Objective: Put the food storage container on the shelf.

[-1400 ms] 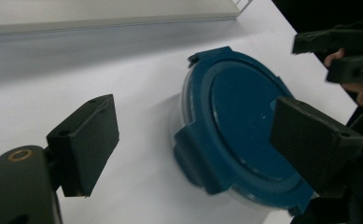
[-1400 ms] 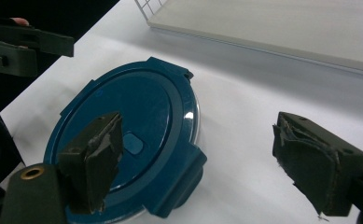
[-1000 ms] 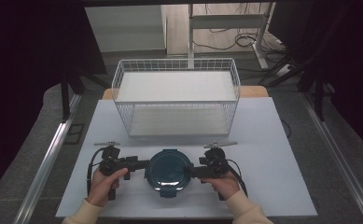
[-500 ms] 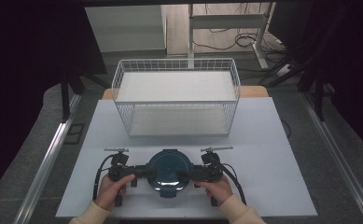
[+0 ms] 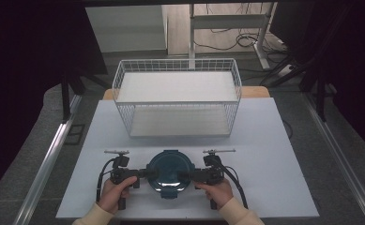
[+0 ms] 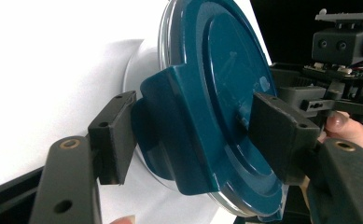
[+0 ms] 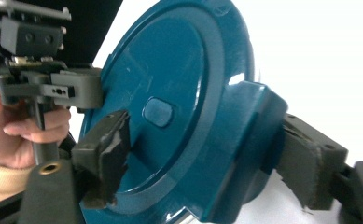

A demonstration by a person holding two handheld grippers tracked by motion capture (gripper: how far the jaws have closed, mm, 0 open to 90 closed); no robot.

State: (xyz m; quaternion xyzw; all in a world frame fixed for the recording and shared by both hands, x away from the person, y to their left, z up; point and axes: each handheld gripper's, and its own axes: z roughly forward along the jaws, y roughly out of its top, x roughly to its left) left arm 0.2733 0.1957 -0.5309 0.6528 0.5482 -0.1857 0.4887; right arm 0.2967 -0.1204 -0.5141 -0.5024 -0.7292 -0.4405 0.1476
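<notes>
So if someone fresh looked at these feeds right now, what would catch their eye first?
Probably the round teal lid on its container at the near edge of the white table, flanked by the left gripper and the right gripper, whose jaws straddle the side latches. Next, the big white wire basket standing behind it.

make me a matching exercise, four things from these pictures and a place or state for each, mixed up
Things:
1. round teal lid
2. white wire basket
3. left gripper
4. right gripper

Places or states:
A. at the far side of the table, nothing in it
B. at the lid's right edge tab
C. between the two grippers, near the table's front edge
D. at the lid's left edge tab

Pairs: 1-C, 2-A, 3-D, 4-B
</notes>
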